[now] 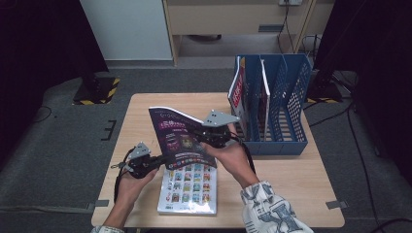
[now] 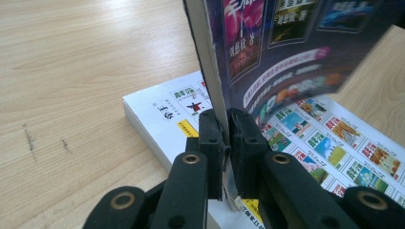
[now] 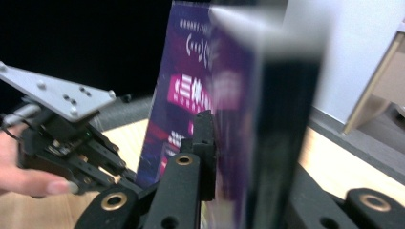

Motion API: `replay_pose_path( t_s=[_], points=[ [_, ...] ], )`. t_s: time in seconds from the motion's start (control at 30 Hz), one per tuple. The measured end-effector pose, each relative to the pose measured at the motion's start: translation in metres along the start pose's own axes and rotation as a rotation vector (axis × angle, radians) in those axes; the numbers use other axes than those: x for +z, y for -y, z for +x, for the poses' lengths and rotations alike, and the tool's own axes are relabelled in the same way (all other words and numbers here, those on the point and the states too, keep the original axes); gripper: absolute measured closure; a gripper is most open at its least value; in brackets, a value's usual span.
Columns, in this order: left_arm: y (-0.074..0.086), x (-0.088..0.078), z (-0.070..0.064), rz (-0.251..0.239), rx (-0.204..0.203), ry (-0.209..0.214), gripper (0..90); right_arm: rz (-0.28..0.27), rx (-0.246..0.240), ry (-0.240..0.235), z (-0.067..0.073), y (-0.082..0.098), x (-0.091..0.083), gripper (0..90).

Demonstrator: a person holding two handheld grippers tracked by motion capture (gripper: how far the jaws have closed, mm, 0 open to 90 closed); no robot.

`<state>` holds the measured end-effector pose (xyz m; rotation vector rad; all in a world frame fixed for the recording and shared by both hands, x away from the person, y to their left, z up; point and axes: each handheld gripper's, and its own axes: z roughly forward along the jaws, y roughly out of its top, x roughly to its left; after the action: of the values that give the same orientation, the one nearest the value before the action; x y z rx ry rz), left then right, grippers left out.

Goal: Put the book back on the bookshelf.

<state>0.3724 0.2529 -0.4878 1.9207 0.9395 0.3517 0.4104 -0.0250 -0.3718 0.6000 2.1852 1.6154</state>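
On the light wooden table (image 1: 301,189), both grippers hold one thin purple book with a glossy cover (image 1: 179,138), which is lifted and tilted above a second, white book with rows of small colourful cover pictures (image 1: 190,190). The white book lies flat near the 6 o'clock edge of the table. The left gripper (image 1: 163,159) is at about 8 o'clock from the table centre; in the left gripper view its black jaws are pressed narrow on the lower edge of the purple book (image 2: 267,52), with the pale page edges between the pads. The right gripper (image 1: 206,137), with a grey three-cornered plate on top, is near the centre of the table and clamps the same book at its right side; in the right gripper view the jaws stand close on the blurred cover (image 3: 239,124). The writing on the purple cover is Chinese, in white and pink letters, and I cannot read it surely; the white book (image 2: 162,112) has small black Chinese characters on its edge. At 2 o'clock stands a blue plastic file rack with perforated walls (image 1: 296,97), and a red and white magazine (image 1: 236,90) is upright in its leftmost compartment.
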Motion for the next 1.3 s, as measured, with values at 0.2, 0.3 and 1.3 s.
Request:
replay_pose_path(
  t_s=[0.2, 0.3, 1.3],
  points=[
    [0.000, 0.000, 0.000, -0.001, -0.008, 0.004, 83.8, -0.001, -0.003, -0.024, -0.001, -0.003, 0.003, 78.8],
    [0.001, 0.000, 0.001, -0.003, -0.010, 0.010, 83.8, -0.008, 0.007, -0.030, -0.002, -0.002, 0.005, 78.3],
    [0.027, -0.011, 0.045, 0.096, -0.071, -0.261, 14.2, -0.114, 0.010, 0.019, 0.004, -0.018, -0.009, 84.1]
  ],
)
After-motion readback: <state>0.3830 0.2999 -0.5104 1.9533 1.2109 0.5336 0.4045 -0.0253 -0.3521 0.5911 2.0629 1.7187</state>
